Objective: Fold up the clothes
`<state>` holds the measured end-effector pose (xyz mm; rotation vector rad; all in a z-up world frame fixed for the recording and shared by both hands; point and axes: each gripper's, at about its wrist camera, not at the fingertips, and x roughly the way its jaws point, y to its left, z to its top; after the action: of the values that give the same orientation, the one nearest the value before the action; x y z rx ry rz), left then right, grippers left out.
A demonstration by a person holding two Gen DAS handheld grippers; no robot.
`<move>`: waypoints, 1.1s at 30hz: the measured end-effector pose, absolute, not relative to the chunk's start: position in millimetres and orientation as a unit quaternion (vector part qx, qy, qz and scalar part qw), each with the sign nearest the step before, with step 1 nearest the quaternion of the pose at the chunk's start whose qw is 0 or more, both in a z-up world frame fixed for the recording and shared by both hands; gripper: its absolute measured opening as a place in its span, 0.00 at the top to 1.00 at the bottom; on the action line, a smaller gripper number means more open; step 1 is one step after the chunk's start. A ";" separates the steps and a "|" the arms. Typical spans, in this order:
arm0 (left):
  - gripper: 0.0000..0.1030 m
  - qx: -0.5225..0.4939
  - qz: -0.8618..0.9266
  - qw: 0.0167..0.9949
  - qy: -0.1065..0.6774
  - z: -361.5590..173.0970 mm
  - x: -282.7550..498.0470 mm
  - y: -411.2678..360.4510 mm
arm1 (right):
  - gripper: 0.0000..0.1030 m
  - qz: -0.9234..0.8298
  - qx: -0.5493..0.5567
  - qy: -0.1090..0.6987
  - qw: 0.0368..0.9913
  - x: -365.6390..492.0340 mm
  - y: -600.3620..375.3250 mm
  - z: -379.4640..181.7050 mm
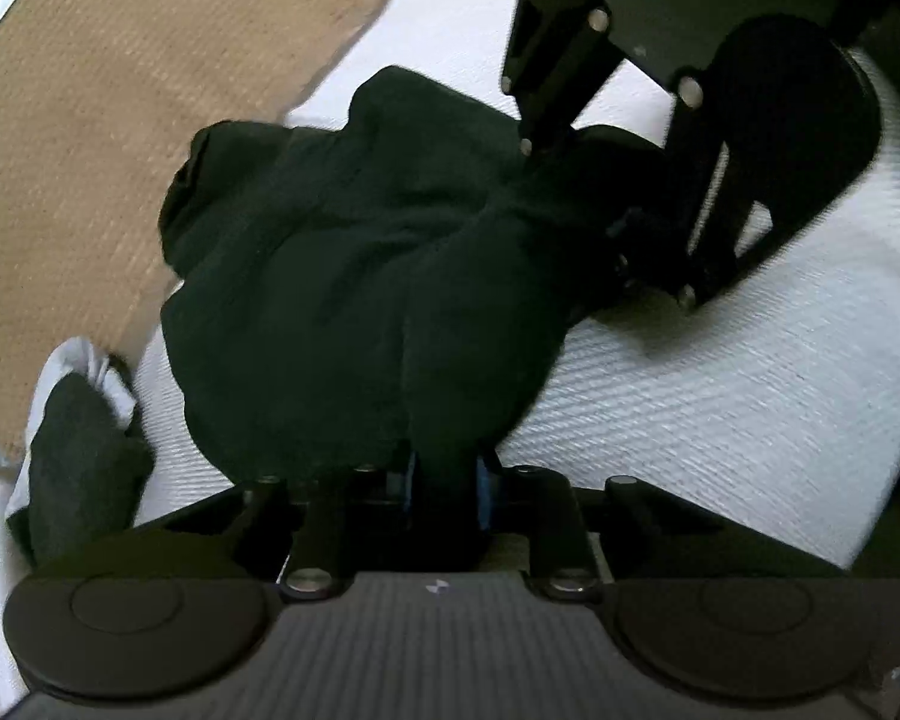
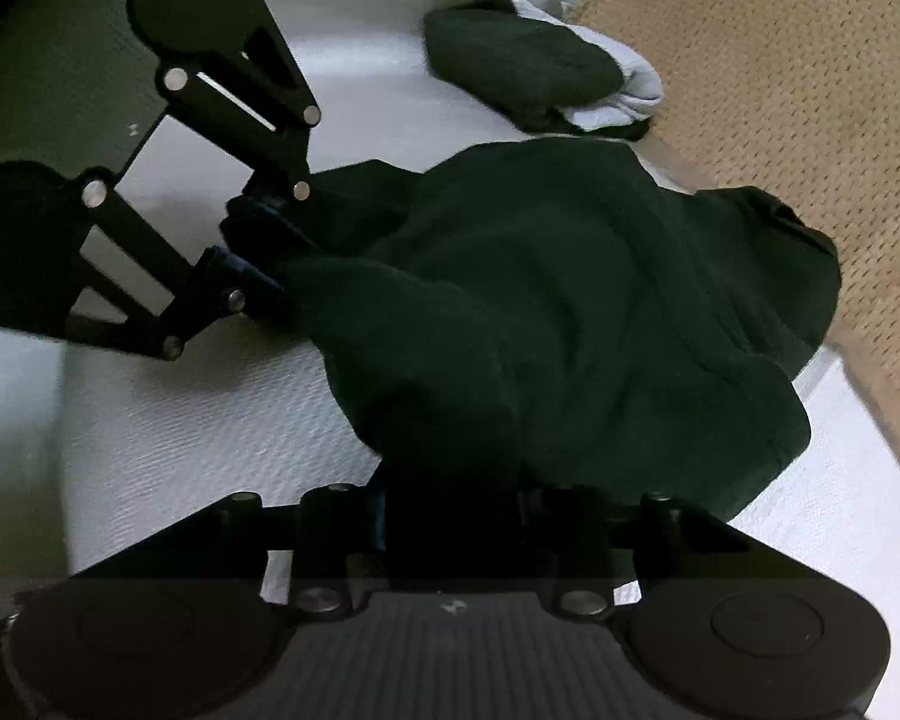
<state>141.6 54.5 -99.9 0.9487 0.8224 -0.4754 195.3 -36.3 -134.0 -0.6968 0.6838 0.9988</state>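
One dark garment (image 1: 360, 276) was gripped at two edges by the left tool (image 1: 447, 480) and right tool (image 2: 450, 504); a second pile (image 2: 528, 72) lay well apart.

Dim, soft indoor light left the crumpled dark green fabric garment (image 1: 354, 276) nearly without detail, while the white ribbed bed cover (image 1: 720, 408) glared pale. Motion blur smeared both views, and fisheye distortion bent the edges into dark corners.
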 end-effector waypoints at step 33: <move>0.79 0.420 -0.332 0.752 0.383 62.3 92.8 33.3 | 0.67 0.517 -0.311 0.324 0.728 145.8 -91.7 22.6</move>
<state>92.8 33.3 62.3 0.9174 0.8373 -0.7255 145.8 -91.7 22.6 -0.6855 0.7148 1.1394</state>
